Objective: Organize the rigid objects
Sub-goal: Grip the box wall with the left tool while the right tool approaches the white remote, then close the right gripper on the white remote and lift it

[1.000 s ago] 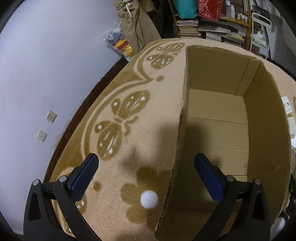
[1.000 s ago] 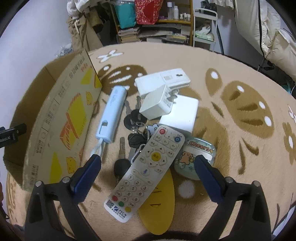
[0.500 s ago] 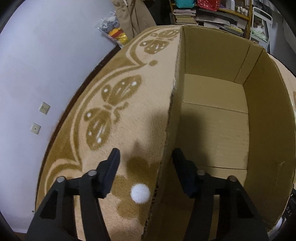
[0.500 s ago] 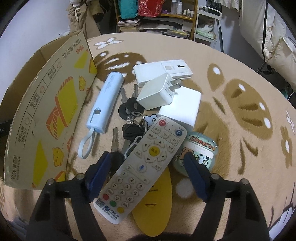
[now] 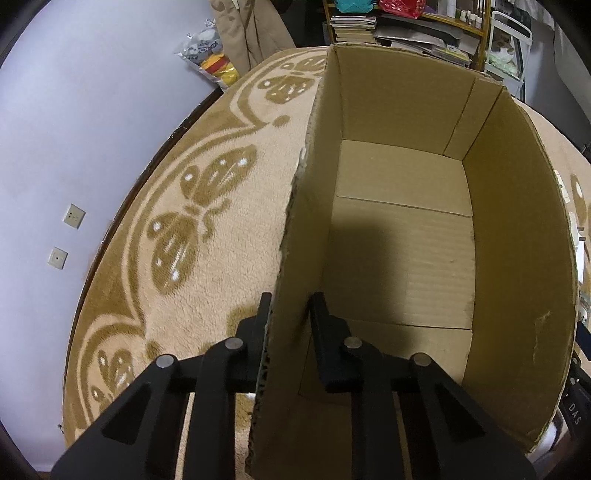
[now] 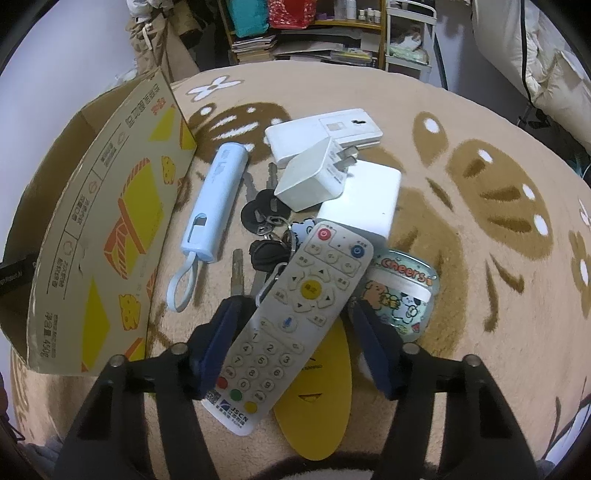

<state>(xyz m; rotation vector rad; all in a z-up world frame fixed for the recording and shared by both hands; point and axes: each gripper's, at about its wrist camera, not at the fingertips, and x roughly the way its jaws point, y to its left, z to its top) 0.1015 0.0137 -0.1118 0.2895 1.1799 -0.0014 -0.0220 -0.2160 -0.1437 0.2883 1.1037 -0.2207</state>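
Note:
An open, empty cardboard box (image 5: 406, 229) stands on the patterned rug. My left gripper (image 5: 290, 306) is shut on the box's left wall, one finger outside and one inside. In the right wrist view the box (image 6: 110, 229) stands at the left of a pile: a white remote (image 6: 291, 317), a blue power bank (image 6: 216, 203), keys (image 6: 266, 236), a white plug adapter (image 6: 314, 177), a white flat block (image 6: 362, 199), a white mouse-like device (image 6: 325, 129), a round "Cheers" tin (image 6: 399, 291) and a yellow oval piece (image 6: 314, 398). My right gripper (image 6: 295, 325) is open, its jaws straddling the remote.
The beige rug (image 5: 207, 229) with brown butterfly and flower motifs ends at a white wall (image 5: 74, 110) on the left. Shelves with books and bags (image 6: 295, 33) stand beyond the rug. White bedding (image 6: 535, 55) lies at the far right.
My left gripper has moved forward and closed onto the box's left wall. My right gripper has narrowed and lowered around the remote.

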